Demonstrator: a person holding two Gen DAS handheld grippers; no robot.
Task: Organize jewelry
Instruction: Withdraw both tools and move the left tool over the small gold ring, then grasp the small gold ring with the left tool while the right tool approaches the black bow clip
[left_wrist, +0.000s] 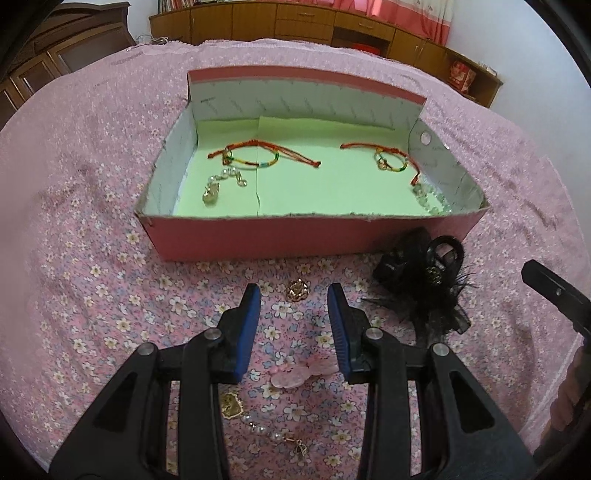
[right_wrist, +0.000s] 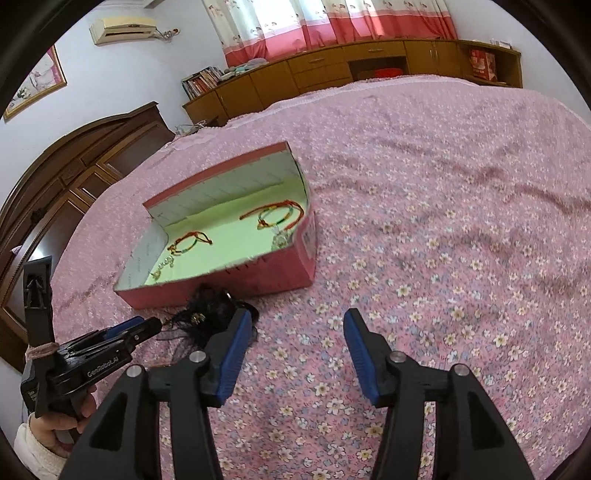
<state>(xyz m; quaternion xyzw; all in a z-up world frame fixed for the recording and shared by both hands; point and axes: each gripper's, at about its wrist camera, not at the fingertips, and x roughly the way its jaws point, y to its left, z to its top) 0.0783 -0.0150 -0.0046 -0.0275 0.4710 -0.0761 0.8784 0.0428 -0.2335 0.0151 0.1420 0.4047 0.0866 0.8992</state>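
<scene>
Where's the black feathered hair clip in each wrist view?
Left wrist: black feathered hair clip lies right of centre, on the bedspread before the pink box's near right corner.
Right wrist: hair clip lies lower left, against the box's near wall.
Shared landmark: the pink box.

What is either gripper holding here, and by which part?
Nothing is held. The left gripper is open above the bedspread, and the right gripper is open with nothing between its fingers.

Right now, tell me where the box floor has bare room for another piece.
The green floor of the box is bare in the middle, between the left bracelet and the right bracelet, down to the near wall. Both side walls are crowded: a silver charm left, clear beads right.
</scene>
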